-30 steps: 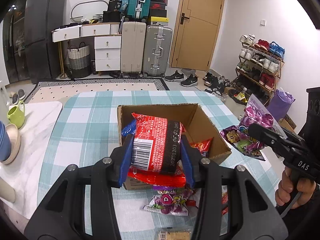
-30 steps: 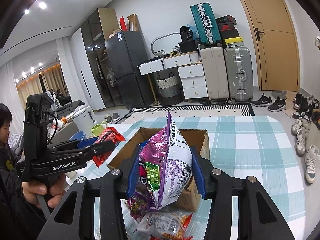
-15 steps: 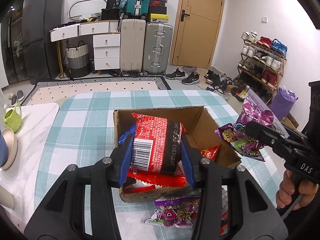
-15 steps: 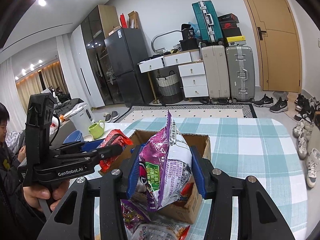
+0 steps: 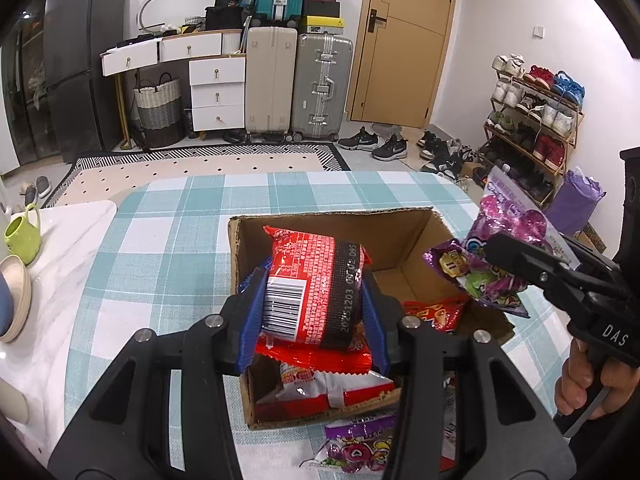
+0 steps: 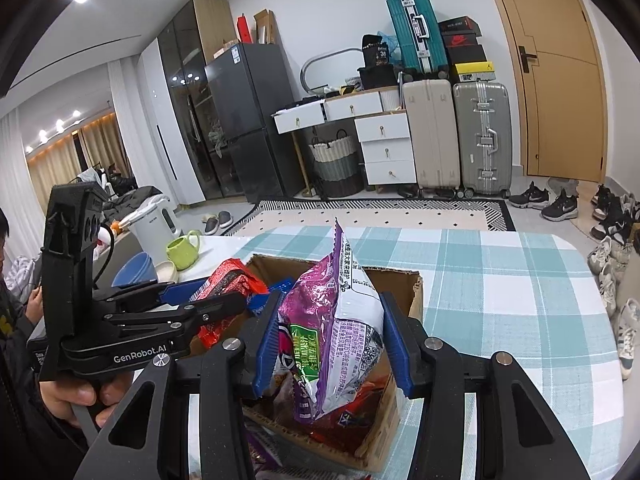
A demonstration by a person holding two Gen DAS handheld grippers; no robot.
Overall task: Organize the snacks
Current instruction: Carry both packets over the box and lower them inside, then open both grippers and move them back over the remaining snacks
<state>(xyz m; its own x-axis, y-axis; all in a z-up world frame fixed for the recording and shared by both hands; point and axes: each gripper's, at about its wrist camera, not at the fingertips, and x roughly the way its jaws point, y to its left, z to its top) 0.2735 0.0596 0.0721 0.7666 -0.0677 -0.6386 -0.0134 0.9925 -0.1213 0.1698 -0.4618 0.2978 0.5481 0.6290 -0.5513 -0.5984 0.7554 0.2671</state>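
Note:
An open cardboard box [image 5: 336, 222] sits on the checked tablecloth with red snack packs [image 5: 320, 384] inside. My left gripper [image 5: 312, 312] is shut on a red snack packet [image 5: 316, 284] and holds it over the box's near half. My right gripper [image 6: 332, 340] is shut on a purple and white snack bag [image 6: 340, 320], held upright above the box [image 6: 416, 292]. In the left wrist view the right gripper [image 5: 516, 256] hovers at the box's right rim with the purple bag [image 5: 492, 264]. In the right wrist view the left gripper [image 6: 224, 300] carries its red packet [image 6: 228, 280] on the left.
Loose purple snack packs [image 5: 356, 446] lie on the table in front of the box. A green mug [image 5: 22, 234] and stacked bowls [image 5: 14, 300] stand on the white marble top at left. A person's hands grip both handles. Suitcases, drawers and a shoe rack line the room behind.
Both grippers have moved forward and down with their packets, from short of the box to over it. The box now looks closer and lower in both views.

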